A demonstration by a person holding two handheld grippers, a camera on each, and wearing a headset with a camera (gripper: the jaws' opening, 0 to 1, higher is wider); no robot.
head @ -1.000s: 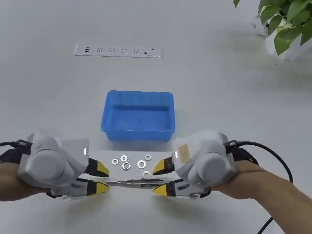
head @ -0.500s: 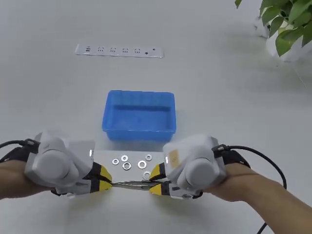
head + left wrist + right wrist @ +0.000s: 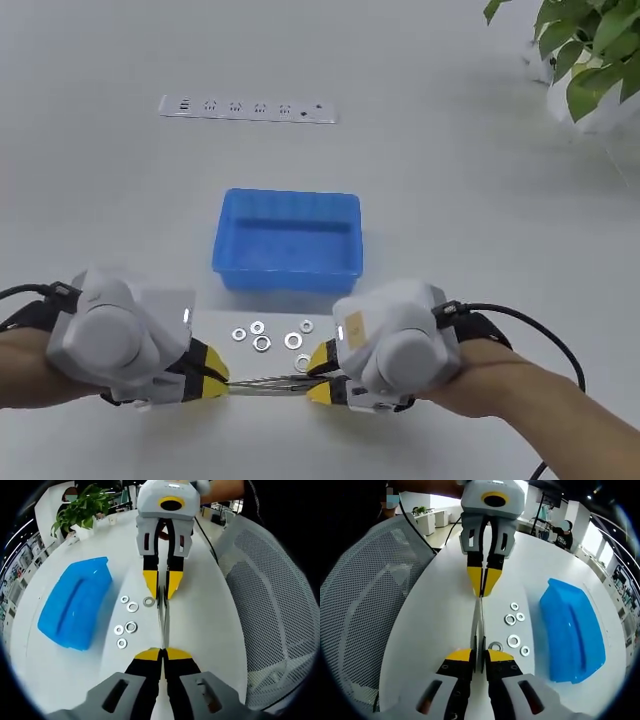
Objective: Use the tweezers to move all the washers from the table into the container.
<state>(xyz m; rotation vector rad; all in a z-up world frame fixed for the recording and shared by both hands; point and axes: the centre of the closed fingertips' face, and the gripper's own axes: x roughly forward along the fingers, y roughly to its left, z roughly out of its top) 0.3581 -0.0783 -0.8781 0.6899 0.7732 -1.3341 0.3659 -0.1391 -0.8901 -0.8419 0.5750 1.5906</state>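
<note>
Left gripper: my jaws are pinched together on one end of the tweezers, which lie flat on the table just on the near side of the washers. Right gripper faces it, jaws narrow around the other end. Gripping or only close, I cannot tell. The tweezers look like thin springy steel, light and slick, so I'd hold them mid-length across both arms, where a squeeze closes the tips. The washers are tiny, flat and likely slippery; best to take each by its rim. The blue container sits just beyond them.
</note>
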